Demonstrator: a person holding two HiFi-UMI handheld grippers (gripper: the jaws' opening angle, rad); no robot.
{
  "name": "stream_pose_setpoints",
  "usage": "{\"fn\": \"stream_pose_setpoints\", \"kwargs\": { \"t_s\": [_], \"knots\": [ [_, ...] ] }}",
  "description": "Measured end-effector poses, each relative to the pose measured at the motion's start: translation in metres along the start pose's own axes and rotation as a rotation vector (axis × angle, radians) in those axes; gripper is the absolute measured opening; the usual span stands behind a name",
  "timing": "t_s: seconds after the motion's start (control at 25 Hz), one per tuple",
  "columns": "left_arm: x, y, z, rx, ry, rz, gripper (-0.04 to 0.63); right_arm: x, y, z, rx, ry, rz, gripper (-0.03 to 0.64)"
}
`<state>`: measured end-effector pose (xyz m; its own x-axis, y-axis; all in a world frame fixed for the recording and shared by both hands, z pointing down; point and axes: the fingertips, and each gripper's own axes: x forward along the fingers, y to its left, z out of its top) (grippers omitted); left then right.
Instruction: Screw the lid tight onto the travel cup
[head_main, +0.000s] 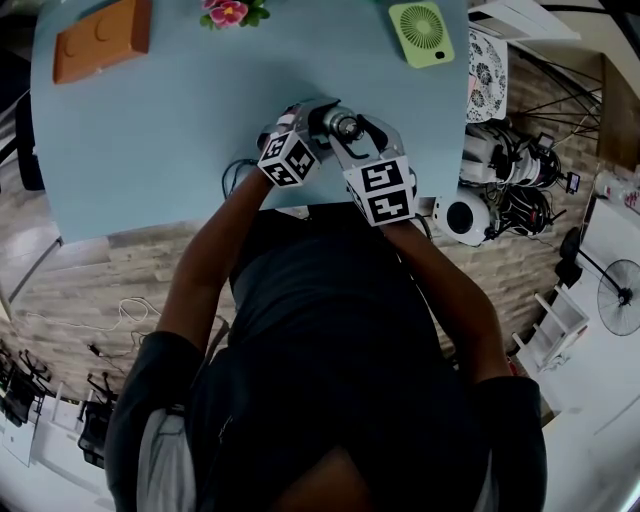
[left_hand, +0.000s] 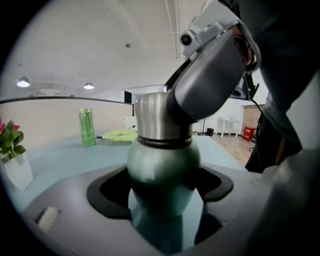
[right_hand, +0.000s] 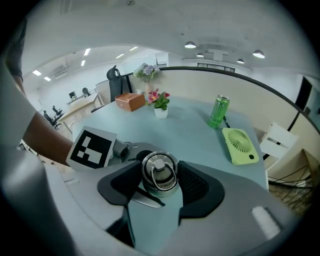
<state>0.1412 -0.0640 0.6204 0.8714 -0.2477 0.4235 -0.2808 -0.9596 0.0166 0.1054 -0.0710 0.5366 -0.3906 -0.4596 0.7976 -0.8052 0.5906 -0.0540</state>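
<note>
Left gripper (left_hand: 165, 197) clamps travel cup (left_hand: 162, 160) body; right gripper (right_hand: 159, 184) closed on lid (right_hand: 159, 169) from above.

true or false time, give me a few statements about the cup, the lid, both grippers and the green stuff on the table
1. The left gripper is closed on the green body of the travel cup. True.
2. The right gripper is closed around the lid. True.
3. The lid lies on the table, off the travel cup. False: it sits on top of the travel cup.
4. The green fan stands upright. False: it lies flat on the table.
5. The green can stands upright. True.
</note>
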Motion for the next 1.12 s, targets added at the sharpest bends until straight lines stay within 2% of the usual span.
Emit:
{"fn": "stream_pose_setpoints", "kwargs": {
  "t_s": [0.2,0.28,0.36,0.44,0.52,0.68,0.76,0.84,0.92,1.0,1.12],
  "knots": [
    [0.0,0.0,0.001,-0.002,0.0,-0.001,0.428,0.0,0.0,0.0,-0.004,0.0,0.008,0.235],
    [0.0,0.0,0.0,-0.002,0.001,-0.001,0.428,0.0,0.001,0.001,-0.022,0.002,0.058,0.236],
    [0.001,0.0,0.0,-0.002,0.0,-0.002,0.428,-0.004,0.004,0.006,-0.085,0.018,0.134,0.248],
    [0.001,0.0,0.0,-0.002,0.0,-0.003,0.428,-0.009,0.008,0.011,-0.221,0.054,0.22,0.26],
    [0.0,0.0,0.0,-0.003,0.001,-0.004,0.428,-0.014,0.015,0.01,-0.423,0.106,0.322,0.262],
    [0.0,0.0,0.0,-0.001,0.002,-0.002,0.428,-0.019,0.023,-0.003,-0.986,0.256,0.483,0.262],
    [0.0,0.0,-0.001,-0.001,0.003,-0.001,0.428,-0.017,0.025,-0.009,-1.19,0.311,0.542,0.262],
    [0.0,0.0,-0.002,-0.001,0.003,-0.001,0.428,-0.012,0.026,-0.015,-1.309,0.344,0.585,0.262],
    [0.001,0.0,-0.001,-0.001,0.002,-0.002,0.428,-0.007,0.022,-0.02,-1.386,0.374,0.606,0.262],
    [0.001,0.0,-0.001,0.0,0.002,-0.002,0.428,-0.004,0.021,-0.023,-1.418,0.383,0.619,0.261],
    [0.001,-0.001,-0.001,0.003,0.002,-0.002,0.428,-0.004,0.022,-0.022,-1.391,0.356,0.628,0.256]
  ]
}}
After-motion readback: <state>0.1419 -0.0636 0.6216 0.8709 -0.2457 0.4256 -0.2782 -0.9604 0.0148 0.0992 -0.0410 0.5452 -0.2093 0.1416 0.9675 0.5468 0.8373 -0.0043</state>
